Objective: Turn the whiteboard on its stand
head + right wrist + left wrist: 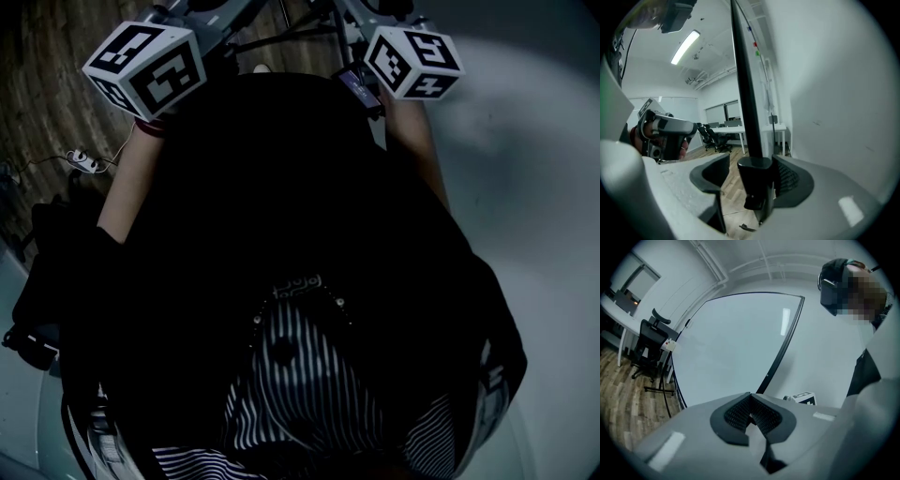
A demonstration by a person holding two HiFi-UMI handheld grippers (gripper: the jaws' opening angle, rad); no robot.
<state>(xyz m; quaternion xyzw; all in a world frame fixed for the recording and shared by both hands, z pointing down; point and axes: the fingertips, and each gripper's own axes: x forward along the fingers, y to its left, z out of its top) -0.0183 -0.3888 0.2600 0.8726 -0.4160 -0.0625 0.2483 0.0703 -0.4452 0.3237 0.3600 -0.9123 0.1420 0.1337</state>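
Right tongs [752, 177] stand wide around the whiteboard's [745, 93] black edge, which sits close against one pad only. Left tongs [751, 412] are closed and empty, facing the whiteboard. Pushed this loosely, the edge may slip free.

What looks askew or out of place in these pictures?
The whiteboard stands out: in the left gripper view its dark edge slants while the chair beside it sits upright, so the board seems tipped. Nothing looks spilled or damaged.
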